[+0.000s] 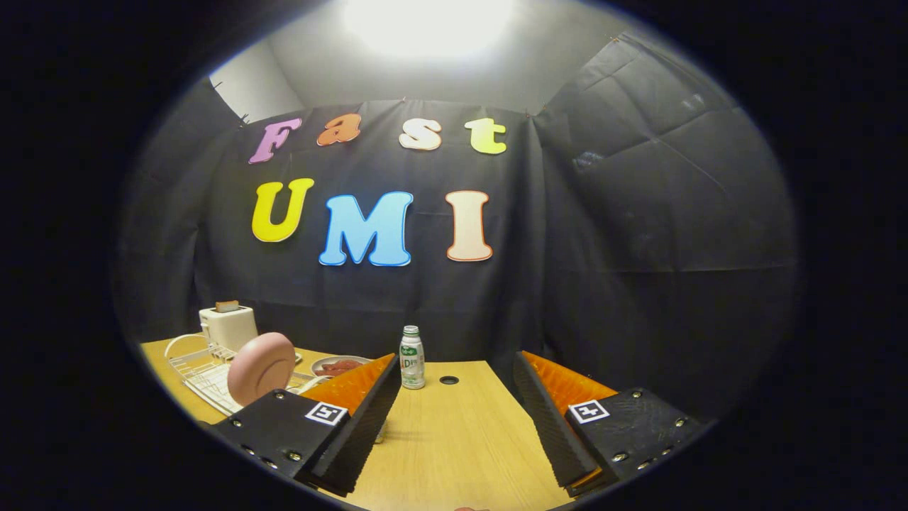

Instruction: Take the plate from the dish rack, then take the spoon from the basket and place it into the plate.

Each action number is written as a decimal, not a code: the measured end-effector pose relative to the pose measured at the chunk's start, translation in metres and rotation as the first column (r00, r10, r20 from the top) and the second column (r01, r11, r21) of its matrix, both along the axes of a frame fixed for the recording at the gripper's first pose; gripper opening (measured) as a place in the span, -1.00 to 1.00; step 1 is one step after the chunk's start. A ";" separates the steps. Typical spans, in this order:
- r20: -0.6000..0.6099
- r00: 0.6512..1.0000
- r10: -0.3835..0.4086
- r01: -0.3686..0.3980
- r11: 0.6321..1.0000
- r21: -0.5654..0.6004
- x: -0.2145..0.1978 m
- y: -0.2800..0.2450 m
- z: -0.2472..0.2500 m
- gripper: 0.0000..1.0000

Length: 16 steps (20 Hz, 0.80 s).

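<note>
In the gripper view, the gripper sits low in the frame with its two fingers spread wide apart and holding nothing; bare wood of the bench shows between them. At the lower left of the frame, just beyond the left finger, a white wire dish rack rests on the bench, and the pink plate stands on edge in it, its round underside turned toward the camera. The left finger overlaps the lower edge of the rack and partly covers what lies behind it. Behind the rack, further toward the upper left of the bench, stands a white toaster with a slice of toast poking out of its top. Just right of the plate, peeking over the left finger, is a shallow bowl with something reddish in it; its near side is hidden by the finger. The spoon and its basket cannot be made out. Near the middle of the frame, beyond the gap between the fingers, a small white bottle with a green cap stands upright at the far edge of the bench, with a dark round hole in the benchtop just to its right. The black cloth wall rises behind everything, and a bright ceiling light glares at the top of the frame.
</note>
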<state>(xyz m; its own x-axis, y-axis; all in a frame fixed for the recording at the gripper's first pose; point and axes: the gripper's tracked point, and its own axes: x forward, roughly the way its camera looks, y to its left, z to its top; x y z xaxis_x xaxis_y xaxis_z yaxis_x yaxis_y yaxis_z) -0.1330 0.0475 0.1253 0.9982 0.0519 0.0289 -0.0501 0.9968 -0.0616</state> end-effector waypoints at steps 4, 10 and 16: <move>-0.018 0.998 0.058 -0.057 0.997 0.048 -0.026 0.045 0.011 0.95; -0.073 0.986 0.151 -0.146 0.987 0.060 -0.026 0.110 0.021 0.95; -0.194 0.946 0.260 -0.238 0.962 0.132 0.014 0.178 0.018 0.96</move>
<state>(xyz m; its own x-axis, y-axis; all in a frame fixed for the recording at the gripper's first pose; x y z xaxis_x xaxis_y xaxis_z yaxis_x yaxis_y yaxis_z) -0.1193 0.2256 0.1438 0.9384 0.3072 -0.1584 -0.2977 0.9512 0.0813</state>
